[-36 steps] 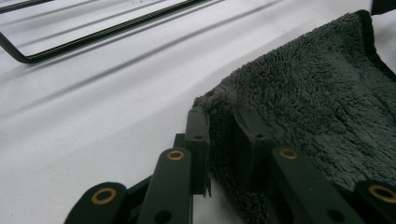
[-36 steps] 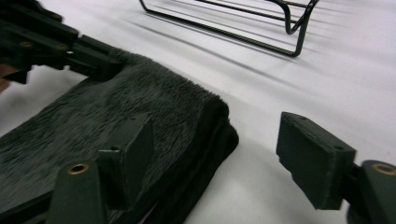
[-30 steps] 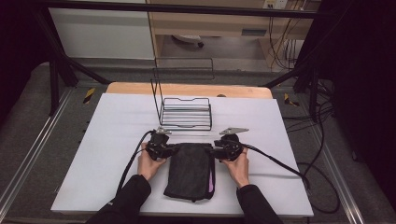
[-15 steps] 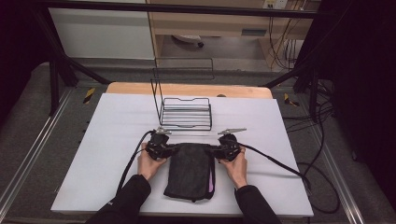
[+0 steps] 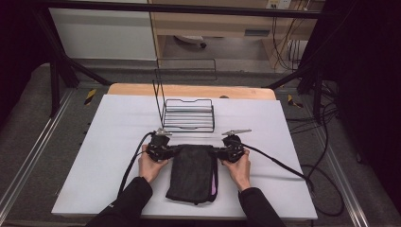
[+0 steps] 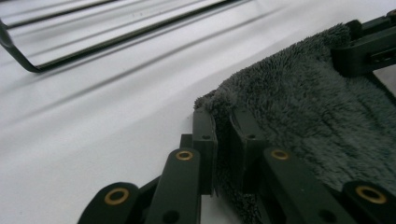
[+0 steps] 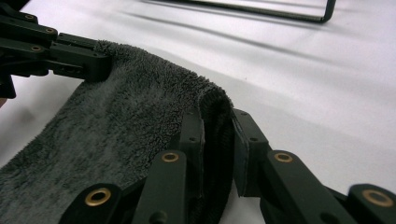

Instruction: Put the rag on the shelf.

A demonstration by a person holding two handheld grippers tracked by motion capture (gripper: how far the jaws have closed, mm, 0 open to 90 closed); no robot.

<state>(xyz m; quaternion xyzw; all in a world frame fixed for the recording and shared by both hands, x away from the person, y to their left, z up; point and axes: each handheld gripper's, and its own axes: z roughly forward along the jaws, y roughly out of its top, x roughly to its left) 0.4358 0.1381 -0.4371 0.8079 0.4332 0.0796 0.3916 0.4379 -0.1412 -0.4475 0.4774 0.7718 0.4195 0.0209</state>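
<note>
A dark grey fluffy towel (image 5: 191, 172) lies folded on the white table (image 5: 118, 127), a pink edge showing along its right side. My left gripper (image 5: 175, 151) is shut on the towel's far left corner (image 6: 219, 105), and its pads pinch the pile. My right gripper (image 5: 215, 152) holds the far right corner (image 7: 212, 100). Its jaws have just been closing, and the folded towel edge is between them. Both grippers lie low on the table and point toward each other. The left gripper view has the right gripper (image 6: 369, 44) at its top right.
A black wire rack (image 5: 188, 115) stands just behind the towel, mid-table. Cables (image 5: 279, 163) trail from both grippers across the table. A bare wooden strip (image 5: 189, 91) runs along the far edge. Black frame posts stand at both sides.
</note>
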